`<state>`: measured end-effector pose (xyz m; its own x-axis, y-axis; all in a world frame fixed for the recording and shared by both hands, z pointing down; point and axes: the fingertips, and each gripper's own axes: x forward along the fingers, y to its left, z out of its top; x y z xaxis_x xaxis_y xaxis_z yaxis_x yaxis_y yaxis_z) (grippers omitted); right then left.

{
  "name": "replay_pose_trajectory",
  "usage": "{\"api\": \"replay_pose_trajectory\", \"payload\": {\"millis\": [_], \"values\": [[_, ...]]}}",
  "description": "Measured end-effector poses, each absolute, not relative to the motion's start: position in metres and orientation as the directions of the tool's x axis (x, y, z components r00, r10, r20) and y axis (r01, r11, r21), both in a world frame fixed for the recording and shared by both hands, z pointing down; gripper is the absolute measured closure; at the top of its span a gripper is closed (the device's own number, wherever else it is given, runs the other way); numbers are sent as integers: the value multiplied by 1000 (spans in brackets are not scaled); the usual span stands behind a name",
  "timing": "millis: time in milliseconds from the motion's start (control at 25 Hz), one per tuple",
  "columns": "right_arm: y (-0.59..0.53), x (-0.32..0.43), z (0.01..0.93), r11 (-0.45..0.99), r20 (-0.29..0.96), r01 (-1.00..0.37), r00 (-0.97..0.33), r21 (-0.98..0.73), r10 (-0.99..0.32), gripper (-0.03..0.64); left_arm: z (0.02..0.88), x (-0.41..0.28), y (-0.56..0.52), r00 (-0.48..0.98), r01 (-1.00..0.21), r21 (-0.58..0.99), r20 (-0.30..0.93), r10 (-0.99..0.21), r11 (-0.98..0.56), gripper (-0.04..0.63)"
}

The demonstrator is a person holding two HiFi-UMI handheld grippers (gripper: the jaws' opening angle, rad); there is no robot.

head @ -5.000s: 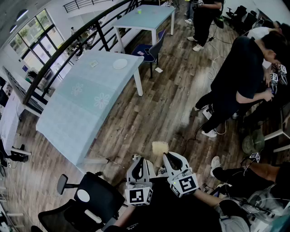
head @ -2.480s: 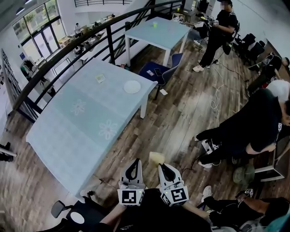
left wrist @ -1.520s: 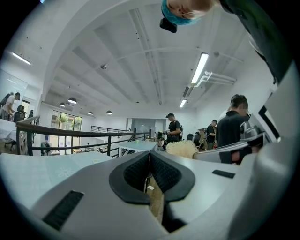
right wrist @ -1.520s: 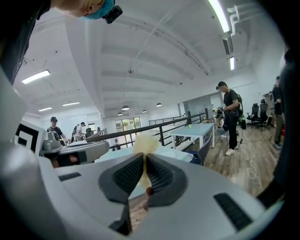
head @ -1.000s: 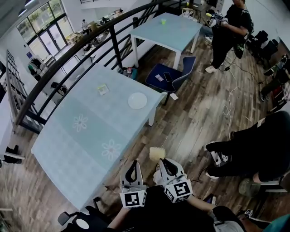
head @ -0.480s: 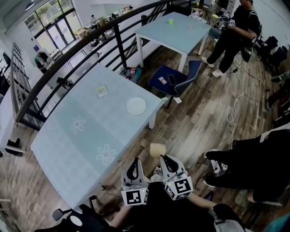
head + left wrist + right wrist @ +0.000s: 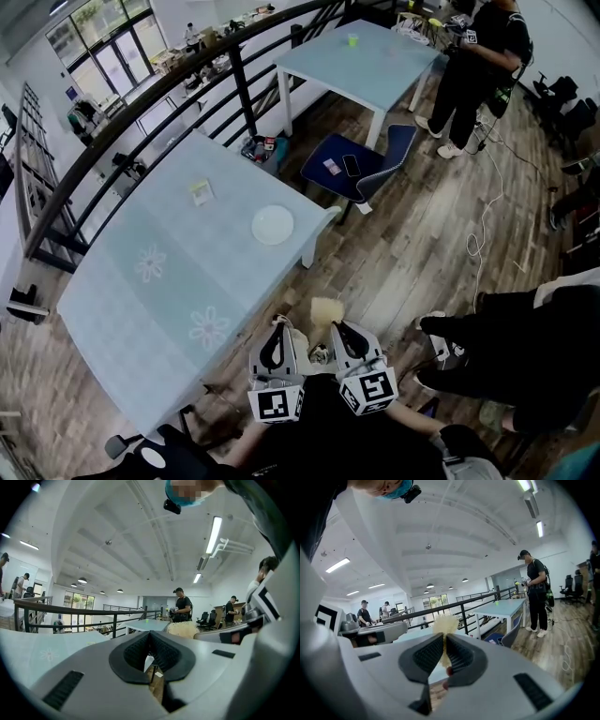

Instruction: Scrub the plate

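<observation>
The right gripper [image 7: 443, 637] has its jaws pressed together on a pale yellow sponge [image 7: 445, 622], whose rough, fluffy top sticks out past the jaw tips. The left gripper [image 7: 150, 634] has its jaws closed against each other with nothing between them. Both grippers are held side by side, close to the person's body, over the wooden floor [image 7: 422, 234] just off the near right edge of a tabletop [image 7: 141, 291].

The plate [image 7: 273, 225] is round, plain white and looks bare. It lies flat on the pale blue tabletop, close to the far right corner, well apart from both grippers. A stretch of bare tabletop printed with white flowers lies between the plate and the grippers. A small card or packet [image 7: 200, 191] lies to the far left of the plate.

A blue chair [image 7: 361, 169] stands just beyond that corner, with a couple of small flat items on its seat. Farther off is a second pale blue table [image 7: 375, 66] carrying a green cup [image 7: 352, 39]. A person in black [image 7: 478, 56] stands to its right. A black railing [image 7: 141, 112] runs along the far side of both tables.
</observation>
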<state>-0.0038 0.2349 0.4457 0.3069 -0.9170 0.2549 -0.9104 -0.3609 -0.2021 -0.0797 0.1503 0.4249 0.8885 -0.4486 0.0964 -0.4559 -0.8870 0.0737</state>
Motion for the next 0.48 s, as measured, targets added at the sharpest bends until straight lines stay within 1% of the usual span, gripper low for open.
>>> {"api": "replay_pose_trajectory", "payload": {"millis": [200, 480], "values": [[218, 21, 447, -381, 249, -905, 331, -188, -910, 588, 430, -48, 142, 915, -401, 68, 89, -394, -914, 581], [176, 54, 449, -376, 275, -911, 322, -171, -906, 588, 429, -5, 87, 912, -410, 92, 75, -404, -907, 581]]}}
